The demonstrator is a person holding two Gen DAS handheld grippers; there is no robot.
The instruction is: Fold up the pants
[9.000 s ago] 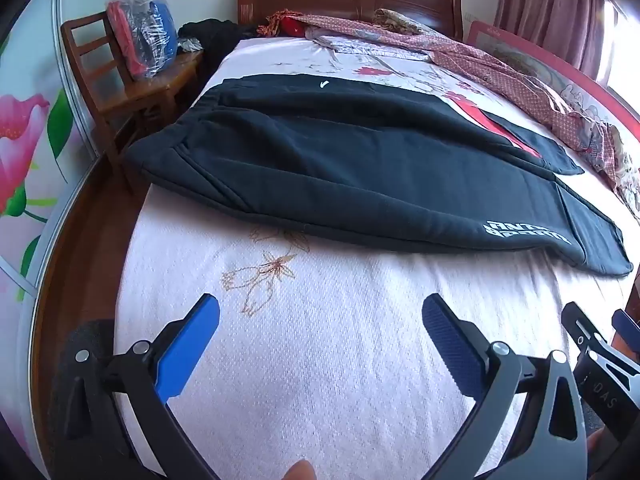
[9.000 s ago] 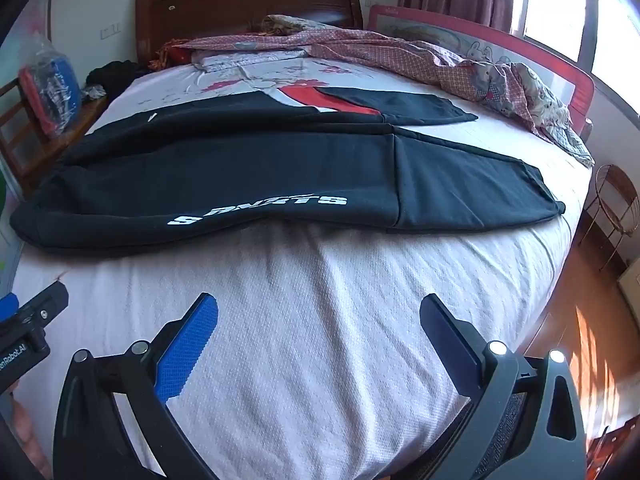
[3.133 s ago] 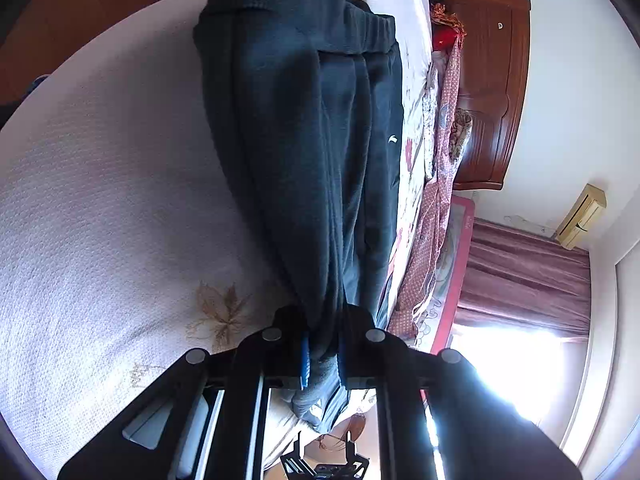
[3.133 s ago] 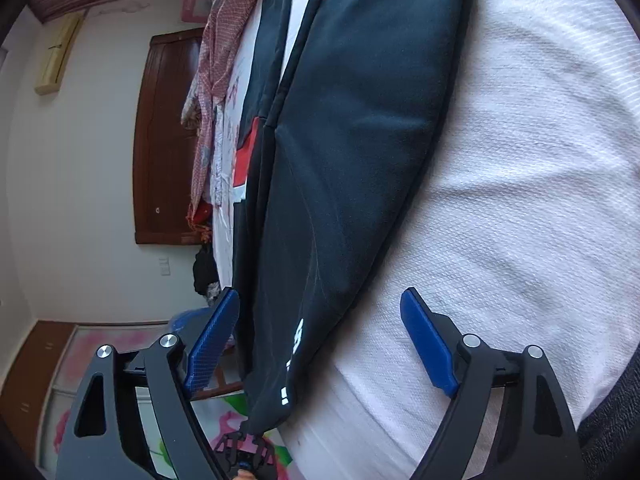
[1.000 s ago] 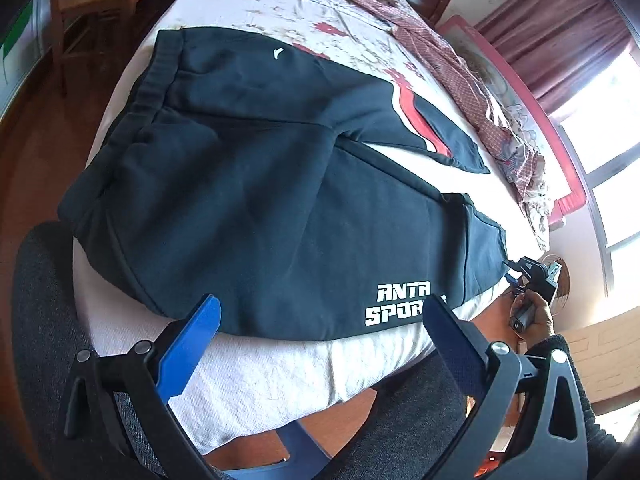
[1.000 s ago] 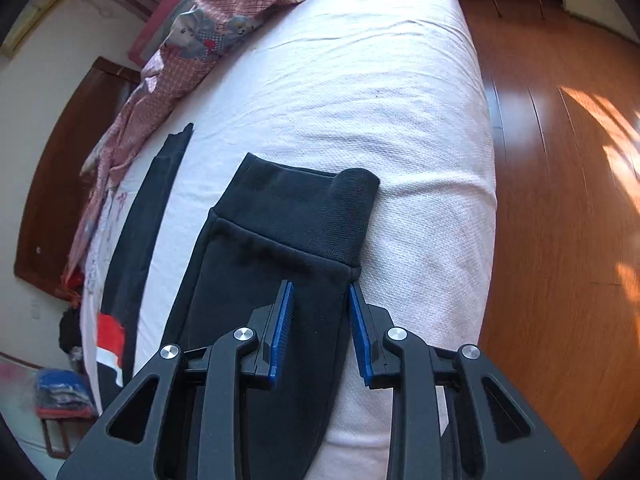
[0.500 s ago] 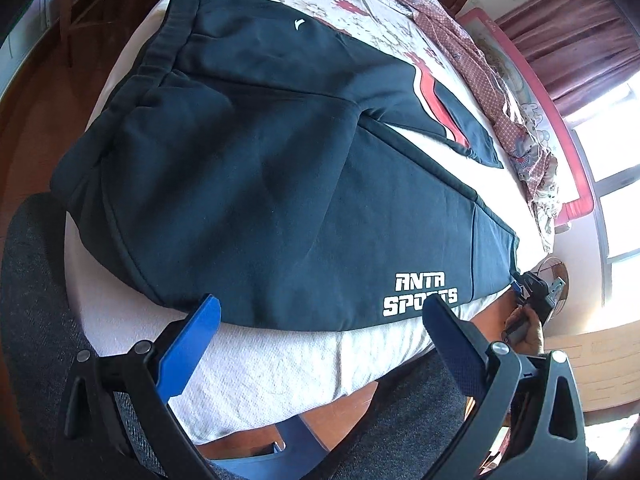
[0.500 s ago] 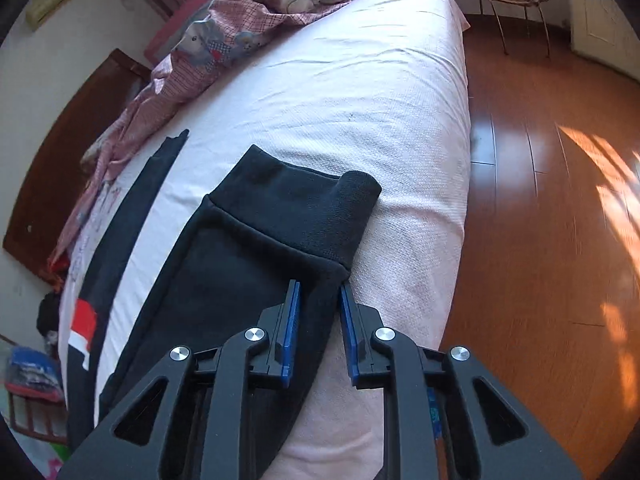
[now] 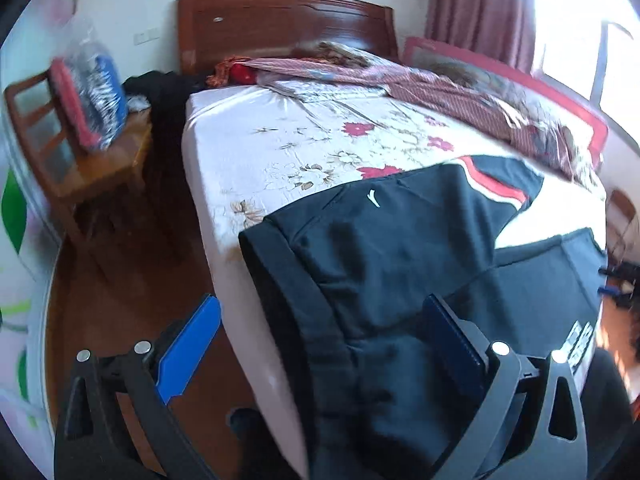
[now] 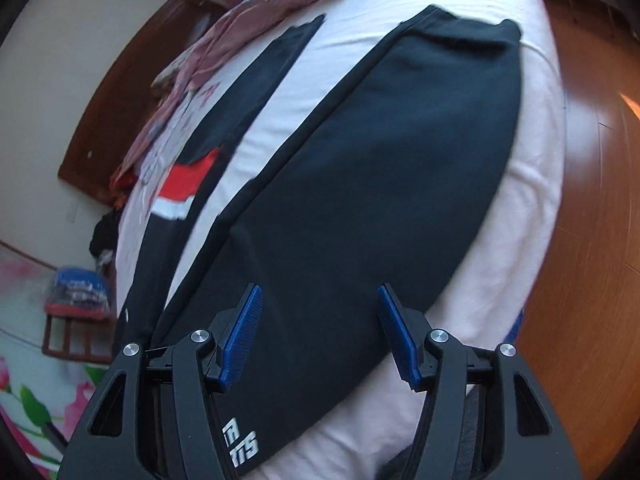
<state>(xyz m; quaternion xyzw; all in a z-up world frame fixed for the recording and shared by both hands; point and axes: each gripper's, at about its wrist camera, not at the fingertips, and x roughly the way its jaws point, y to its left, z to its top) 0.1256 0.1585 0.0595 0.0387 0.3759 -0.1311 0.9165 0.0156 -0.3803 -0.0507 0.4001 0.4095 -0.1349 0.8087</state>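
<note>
across the near edge of the bed [image 9: 224, 152] i have the black pants [image 9: 392, 248] laid flat, waistband toward my left and hanging slightly past the mattress corner, both legs running away to my right. the far leg, with its red and white stripe [image 10: 182, 182], lies apart from the near leg [image 10: 380, 168], with bare sheet showing between them.

status of tooling:
- left gripper [image 9: 320, 352]: jaws spread wide, nothing pinched; the waistband [image 9: 288, 304] sits below and between them in the left wrist view.
- right gripper [image 10: 318, 328]: jaws have just been opening and now stand apart; the near leg's cloth is underneath them, not pressed by either pad.

step in hand, as i judge it: the garment has been set down and released, so the lengthwise fold, one leg onto the other, is not yet done.

next move calls for:
1. left gripper to pinch the waistband at one side.
2. right gripper to pinch a cuff [image 10: 460, 36] on the same leg.
3. both to lift and carry that leg over its partner, edges matched.

both views are blurred, so fine creases cannot be read.
</note>
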